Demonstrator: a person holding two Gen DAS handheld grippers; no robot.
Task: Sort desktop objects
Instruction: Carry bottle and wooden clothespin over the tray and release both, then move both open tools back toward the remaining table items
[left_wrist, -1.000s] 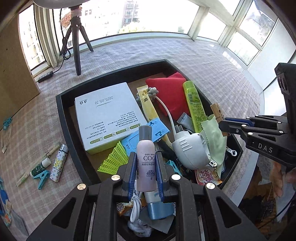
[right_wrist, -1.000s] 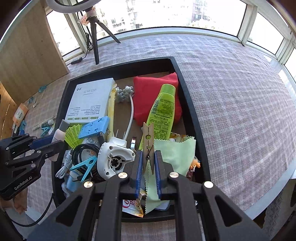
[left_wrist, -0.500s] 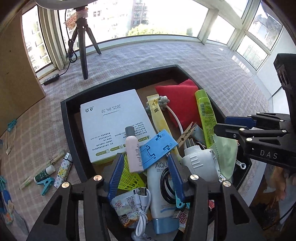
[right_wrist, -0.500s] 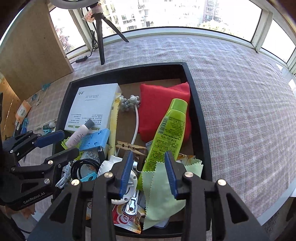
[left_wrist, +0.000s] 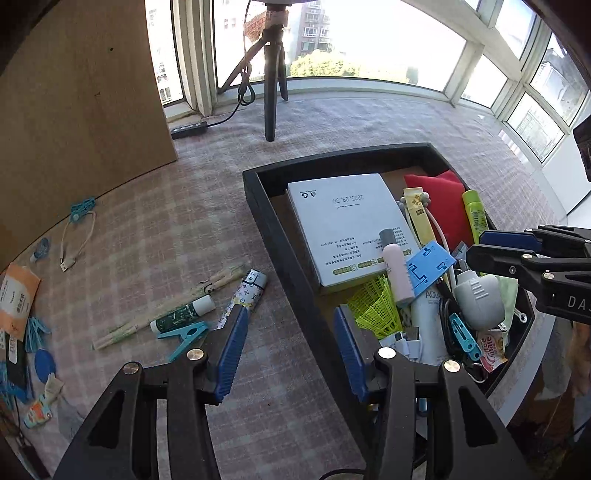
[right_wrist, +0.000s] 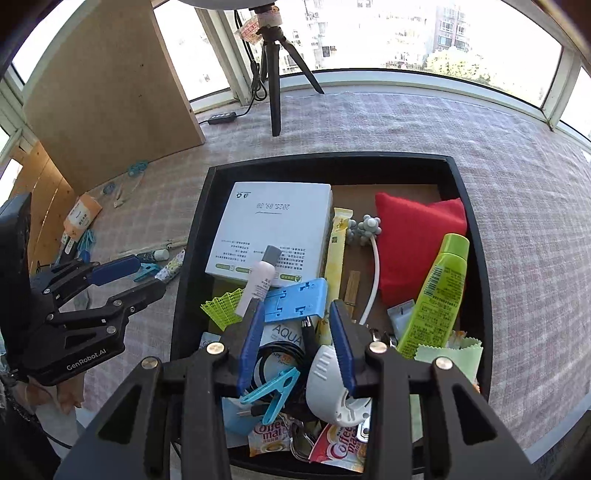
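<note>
The counter, covered in a pale pink checked cloth, carries a black rectangular tray heaped with small goods; a black tripod stands on the cloth beyond the tray, near the windows. Inside the tray, a flat white cardboard box with printed text lies at the far left; a red fabric cushion lies at the far right, with a lime-green plastic squeeze bottle leaning across its near corner. The left claw hangs over the tray's left wall, fingers spread wide apart and gripping nothing, one over the cloth and one over the tray; the right claw hovers above the near pile, its blue-padded fingers likewise parted and empty. A white moulded plastic device sits just under the right claw; a light blue plastic bracket lies beyond it, touching a small pale pink bottle with a grey cap that rests on the near edge of the box. A yellow-green mesh shuttlecock skirt lies beside that bottle; a turquoise plastic clothes peg rests on coiled black cable. Out on the cloth left of the tray lie a patterned tube, a dark green stick with a white cap and another turquoise peg.
</note>
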